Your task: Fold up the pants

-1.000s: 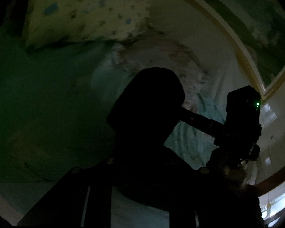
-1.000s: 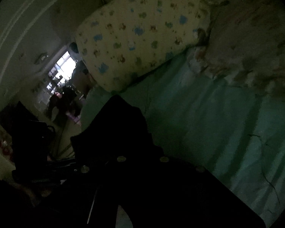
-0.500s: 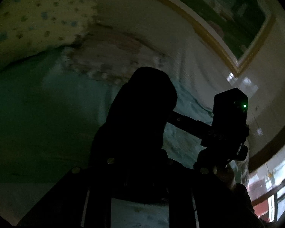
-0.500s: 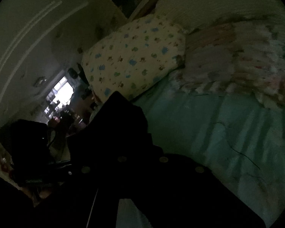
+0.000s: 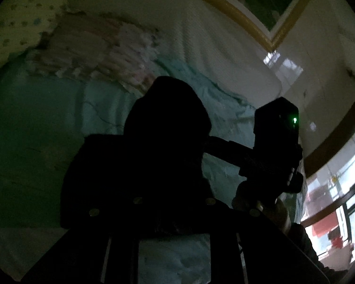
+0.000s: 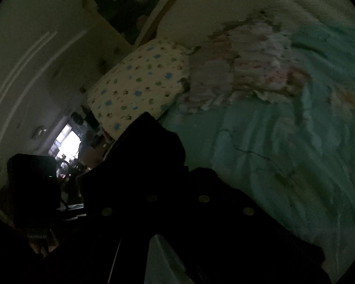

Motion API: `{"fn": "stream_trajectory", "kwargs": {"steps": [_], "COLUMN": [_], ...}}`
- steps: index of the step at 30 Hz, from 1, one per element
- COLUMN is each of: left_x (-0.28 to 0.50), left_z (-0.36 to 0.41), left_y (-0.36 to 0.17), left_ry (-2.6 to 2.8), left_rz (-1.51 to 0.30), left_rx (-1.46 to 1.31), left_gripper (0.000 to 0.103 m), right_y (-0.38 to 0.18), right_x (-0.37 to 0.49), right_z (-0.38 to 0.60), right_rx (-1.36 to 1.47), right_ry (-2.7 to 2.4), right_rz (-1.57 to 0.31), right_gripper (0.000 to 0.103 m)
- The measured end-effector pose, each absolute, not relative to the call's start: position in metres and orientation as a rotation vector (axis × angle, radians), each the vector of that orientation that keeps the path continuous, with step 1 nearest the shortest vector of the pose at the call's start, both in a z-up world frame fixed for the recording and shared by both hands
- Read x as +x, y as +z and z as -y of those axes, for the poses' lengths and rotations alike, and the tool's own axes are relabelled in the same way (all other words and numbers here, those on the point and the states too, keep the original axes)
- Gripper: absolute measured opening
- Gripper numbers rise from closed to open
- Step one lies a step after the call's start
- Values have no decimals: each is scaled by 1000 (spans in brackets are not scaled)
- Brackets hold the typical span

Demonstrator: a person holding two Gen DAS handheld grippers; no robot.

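The room is very dim. Black pants (image 5: 163,146) bunch up between the fingers of my left gripper (image 5: 172,203), which is shut on them and holds them above the teal bedsheet (image 5: 30,127). My right gripper (image 6: 177,201) is shut on the same black pants (image 6: 149,156), also lifted off the sheet. The right gripper's body with a green light (image 5: 277,142) shows at the right of the left wrist view, close beside the cloth. The left gripper's body (image 6: 33,179) shows at the lower left of the right wrist view. Fingertips are hidden in dark fabric.
A yellow patterned pillow (image 6: 139,87) and a pale floral quilt (image 6: 248,71) lie at the head of the bed. A framed picture (image 5: 267,4) hangs on the wall. A bright window (image 5: 338,203) is at the right, a lit doorway (image 6: 67,145) at the left.
Both grippers have risen and tilted upward with the pants; more wall, picture frame and window come into view, and the pillow has slid toward the edge.
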State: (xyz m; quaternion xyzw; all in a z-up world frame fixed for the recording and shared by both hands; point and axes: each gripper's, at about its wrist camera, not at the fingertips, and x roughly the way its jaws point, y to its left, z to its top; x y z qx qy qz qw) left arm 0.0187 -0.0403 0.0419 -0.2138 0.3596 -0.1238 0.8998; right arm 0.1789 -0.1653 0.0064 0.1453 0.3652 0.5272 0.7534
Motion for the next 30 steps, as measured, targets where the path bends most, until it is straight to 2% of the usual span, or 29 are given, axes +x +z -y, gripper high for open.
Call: {"fn": "stream_trajectory", "kwargs": {"steps": [11,26,30], "left_x": [41,66,69], "left_z": [93,135,134], "left_y": [7,-28,-37], "left_ry": [-315,-372,-372], "left_rz": [-825,-893,-917], "left_rx": [-331,-208,-218], "left_gripper": [16,17,25], "right_y": [-38,-66,-71], "right_x": [173,165,165], "right_z": [217,258,270], "right_rx": [432,474,459], "right_ry": [1054,920,822], "right_rz": [-832,-849,-869], "right_gripper": [5,7,9]}}
